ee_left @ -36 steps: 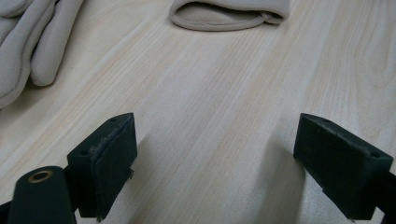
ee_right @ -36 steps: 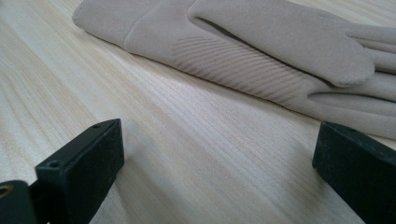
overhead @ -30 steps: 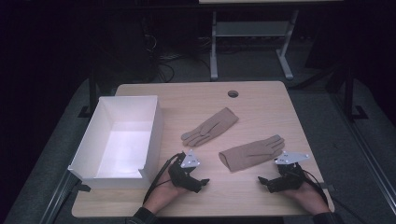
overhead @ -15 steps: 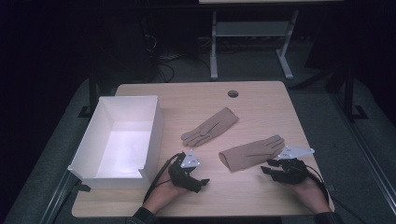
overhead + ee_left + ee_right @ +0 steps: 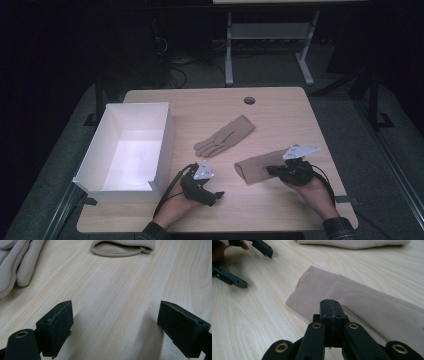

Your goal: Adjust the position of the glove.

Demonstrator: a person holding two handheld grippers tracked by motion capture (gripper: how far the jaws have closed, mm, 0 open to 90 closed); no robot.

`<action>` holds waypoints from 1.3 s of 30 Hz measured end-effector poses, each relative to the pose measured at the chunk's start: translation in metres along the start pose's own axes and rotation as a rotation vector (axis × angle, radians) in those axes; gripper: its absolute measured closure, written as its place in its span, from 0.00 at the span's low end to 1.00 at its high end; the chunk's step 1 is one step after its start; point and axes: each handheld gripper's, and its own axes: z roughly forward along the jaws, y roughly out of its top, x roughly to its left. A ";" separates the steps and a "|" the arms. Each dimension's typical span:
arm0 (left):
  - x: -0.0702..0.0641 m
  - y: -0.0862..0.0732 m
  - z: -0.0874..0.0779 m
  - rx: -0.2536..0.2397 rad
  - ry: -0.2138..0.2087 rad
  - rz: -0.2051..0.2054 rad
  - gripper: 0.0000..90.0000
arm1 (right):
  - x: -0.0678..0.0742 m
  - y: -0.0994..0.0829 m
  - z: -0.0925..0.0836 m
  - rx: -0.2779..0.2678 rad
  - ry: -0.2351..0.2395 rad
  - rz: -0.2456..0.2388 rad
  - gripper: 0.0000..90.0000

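Beige knit fabric makes up both gloves: the far glove [image 5: 225, 136] lies flat at the table's [image 5: 280, 107] middle, and the near glove [image 5: 257, 167] sits just ahead of the right gripper [image 5: 272, 171]. Its jaws have just been closing and now meet pad to pad above the glove's soft cuff; whether cloth is pinched cannot be told. Pale wood grain runs bare between the wide-open jaws of the left gripper [image 5: 216, 197]. A white open box [image 5: 162, 145] stands beside it.
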 end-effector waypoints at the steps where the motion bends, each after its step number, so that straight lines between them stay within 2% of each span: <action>1: 0.000 0.000 0.000 0.001 0.000 0.001 0.14 | 0.002 0.005 0.005 -0.004 0.007 -0.004 1.00; 6: 0.000 0.000 0.000 0.001 0.000 0.000 0.14 | 0.006 0.013 0.013 -0.006 0.023 -0.006 1.00; 8: 0.000 0.000 0.000 0.000 0.002 0.007 0.14 | 0.007 0.018 0.022 -0.004 0.035 -0.025 1.00; 18: 0.000 0.000 0.000 0.000 0.003 0.005 0.14 | 0.014 0.035 0.047 0.010 0.057 -0.036 1.00; 19: 0.000 0.000 0.000 0.000 0.003 0.005 0.14 | 0.014 0.035 0.050 0.009 0.058 -0.051 1.00; 32: 0.000 0.000 0.000 -0.001 0.002 0.002 0.14 | 0.016 0.042 0.079 0.052 0.044 -0.062 1.00; 33: 0.000 0.000 0.000 0.000 0.001 -0.003 0.14 | 0.016 0.041 0.081 0.068 0.039 -0.068 1.00; 34: 0.000 0.000 0.000 -0.002 0.001 -0.004 0.14 | 0.015 0.039 0.083 0.063 0.036 -0.078 1.00; 35: 0.000 0.000 0.000 -0.002 0.001 -0.004 0.14 | 0.015 0.039 0.083 0.063 0.036 -0.078 1.00; 36: 0.000 0.000 0.000 -0.001 0.002 -0.002 0.14 | 0.014 0.039 0.082 0.062 0.049 -0.058 1.00; 39: 0.000 0.000 0.000 -0.001 0.002 -0.003 0.14 | 0.014 0.037 0.081 0.065 0.056 -0.062 1.00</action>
